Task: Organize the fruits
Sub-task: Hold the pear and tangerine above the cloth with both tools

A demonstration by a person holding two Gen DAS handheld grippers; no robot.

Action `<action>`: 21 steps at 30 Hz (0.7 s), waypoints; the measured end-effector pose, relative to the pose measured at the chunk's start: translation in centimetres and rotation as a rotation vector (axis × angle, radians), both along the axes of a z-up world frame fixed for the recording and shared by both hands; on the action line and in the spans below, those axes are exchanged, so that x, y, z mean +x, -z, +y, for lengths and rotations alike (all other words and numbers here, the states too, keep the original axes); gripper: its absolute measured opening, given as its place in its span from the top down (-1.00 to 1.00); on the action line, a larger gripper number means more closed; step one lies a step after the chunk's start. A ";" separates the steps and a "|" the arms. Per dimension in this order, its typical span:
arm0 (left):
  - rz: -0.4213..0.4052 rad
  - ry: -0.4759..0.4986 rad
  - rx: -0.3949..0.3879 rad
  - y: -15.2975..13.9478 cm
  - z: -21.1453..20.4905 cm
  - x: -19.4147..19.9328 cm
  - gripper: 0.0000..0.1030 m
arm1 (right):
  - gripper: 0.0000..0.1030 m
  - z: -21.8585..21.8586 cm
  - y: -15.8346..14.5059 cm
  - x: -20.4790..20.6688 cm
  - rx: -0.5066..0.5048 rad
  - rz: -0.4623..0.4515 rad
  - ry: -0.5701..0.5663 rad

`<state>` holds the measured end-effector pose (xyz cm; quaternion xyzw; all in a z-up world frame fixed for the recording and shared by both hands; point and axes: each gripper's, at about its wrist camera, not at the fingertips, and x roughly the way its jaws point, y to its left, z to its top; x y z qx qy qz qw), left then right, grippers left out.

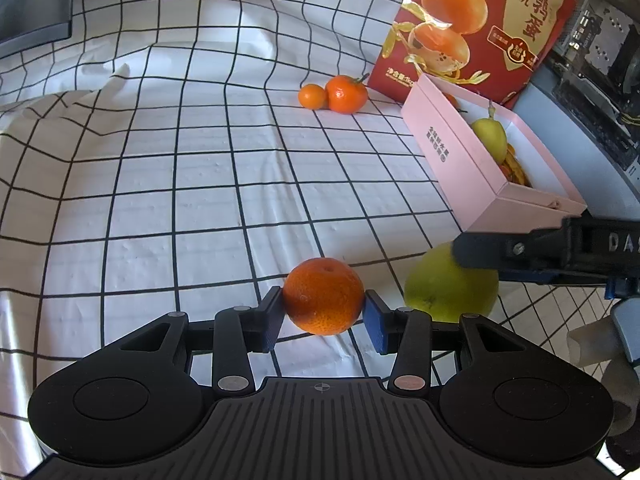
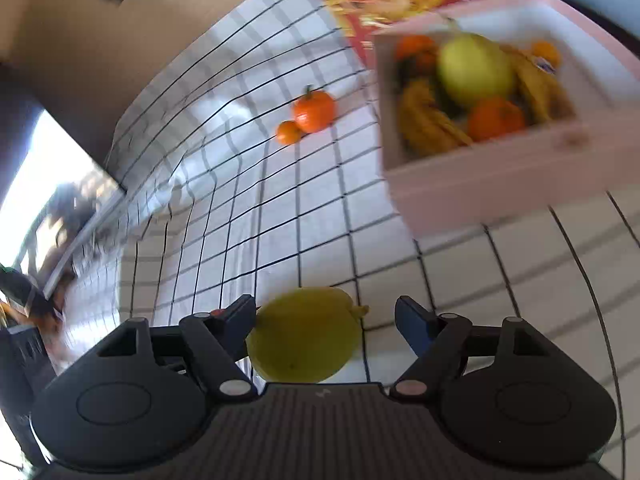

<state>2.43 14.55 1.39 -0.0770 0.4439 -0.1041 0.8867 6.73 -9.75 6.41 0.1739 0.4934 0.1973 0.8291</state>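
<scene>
My left gripper (image 1: 324, 312) is shut on an orange mandarin (image 1: 323, 295), its pads on both sides, held just above the checked cloth. My right gripper (image 2: 325, 322) is open around a yellow-green pear-like fruit (image 2: 304, 334); the fruit touches the left finger and a gap stays at the right finger. That fruit (image 1: 448, 286) and a right finger (image 1: 520, 248) also show in the left wrist view. A pink box (image 1: 460, 160) at the right holds a pear, bananas and oranges (image 2: 476, 68). Two mandarins (image 1: 336, 94) lie on the cloth beyond.
A red printed carton (image 1: 480, 20) stands behind the pink box. A dark screen (image 1: 32, 4) sits at the far left. Grey equipment (image 1: 600, 80) lies to the right of the box. The white checked cloth (image 1: 180, 160) is wrinkled at the left.
</scene>
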 end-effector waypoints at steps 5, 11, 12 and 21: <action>0.009 -0.028 0.009 -0.1 0.7 -0.4 0.07 | -0.21 2.4 -0.8 -1.1 -0.080 -0.079 -0.116; 0.018 -0.054 0.000 -0.3 1.9 -0.9 0.07 | -0.12 4.3 -1.9 -3.4 -0.210 -0.181 -0.228; 0.021 -0.053 -0.005 -0.3 2.0 -0.9 0.07 | -0.07 4.6 -2.1 -3.8 -0.224 -0.196 -0.248; 0.019 -0.067 -0.011 -1.1 3.2 -1.2 0.07 | -0.04 7.8 -3.8 -7.9 -0.314 -0.349 -0.401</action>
